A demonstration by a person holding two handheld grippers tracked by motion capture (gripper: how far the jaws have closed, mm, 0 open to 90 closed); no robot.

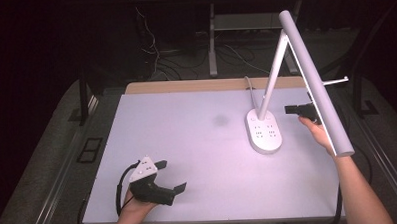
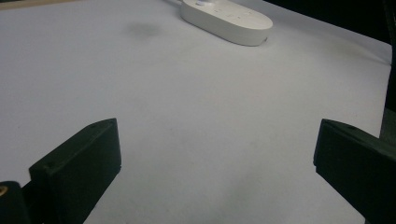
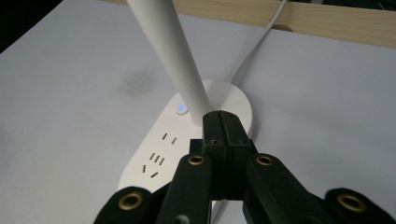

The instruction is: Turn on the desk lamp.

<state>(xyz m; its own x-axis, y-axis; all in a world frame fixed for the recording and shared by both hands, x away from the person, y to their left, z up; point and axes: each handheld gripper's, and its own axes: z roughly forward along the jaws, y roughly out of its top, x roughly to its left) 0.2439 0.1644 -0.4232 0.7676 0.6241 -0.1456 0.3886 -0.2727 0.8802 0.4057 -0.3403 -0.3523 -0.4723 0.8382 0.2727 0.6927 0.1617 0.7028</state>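
**Poking the lamp's power button: go slow and come straight down**

Starting at the left: the left gripper (image 1: 165,179) is just parked near the front edge of the white surface (image 1: 187,142), jaws spread wide with nothing between them, well apart from the lamp. I'd leave it there, it's out of the way.

Middle-right is the desk lamp (image 1: 284,59), its oval base (image 1: 263,130) sitting toward the back right of the surface, with outlet slots on top and a cord running off the rear edge. In the right gripper view there's a small lit button (image 3: 181,109) right beside the foot of the stem.

The right gripper (image 3: 226,122) has its jaws pressed together, holding nothing, tip hovering over the base close to the stem. Looks to me like a button press with the closed tip. My tips: shift the tip toward the button, clear the stem, and press gently straight down so the base doesn't skid.
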